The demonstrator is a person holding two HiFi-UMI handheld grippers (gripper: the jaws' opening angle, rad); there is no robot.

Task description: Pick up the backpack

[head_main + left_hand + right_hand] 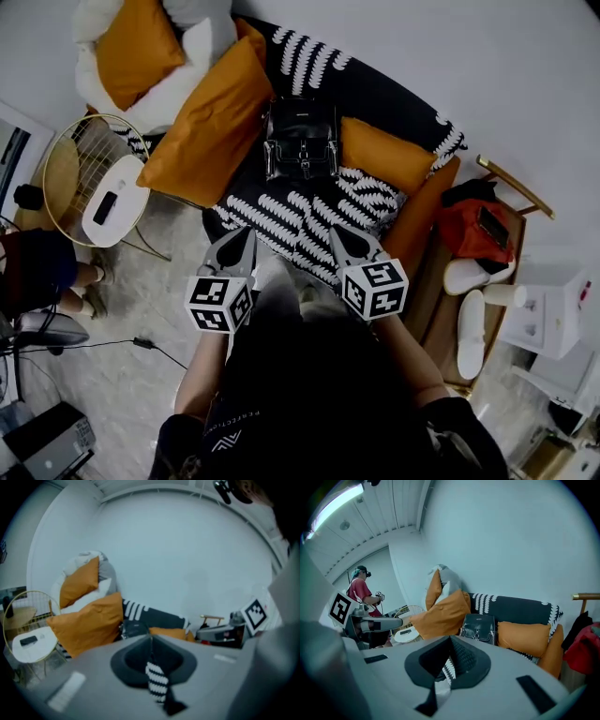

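Observation:
A black backpack [300, 141] stands upright against the back of a black-and-white patterned sofa [281, 220], between a large orange cushion [208, 122] and a smaller one [384, 155]. Both grippers hover over the sofa's front edge, well short of the backpack, and point toward it. My left gripper [246, 234] has its jaws shut with nothing between them, and my right gripper [338, 232] is also shut and empty. In the right gripper view the backpack [478, 627] shows just beyond the closed jaws. In the left gripper view only the top of the backpack [133, 629] peeks over the jaws.
A round wire side table [112, 202] with a white top and a dark remote stands left of the sofa. To the right, a wooden stand [511, 187] holds red clothing [473, 230], with white slippers [469, 333] below. A person in red [361, 592] stands at the left.

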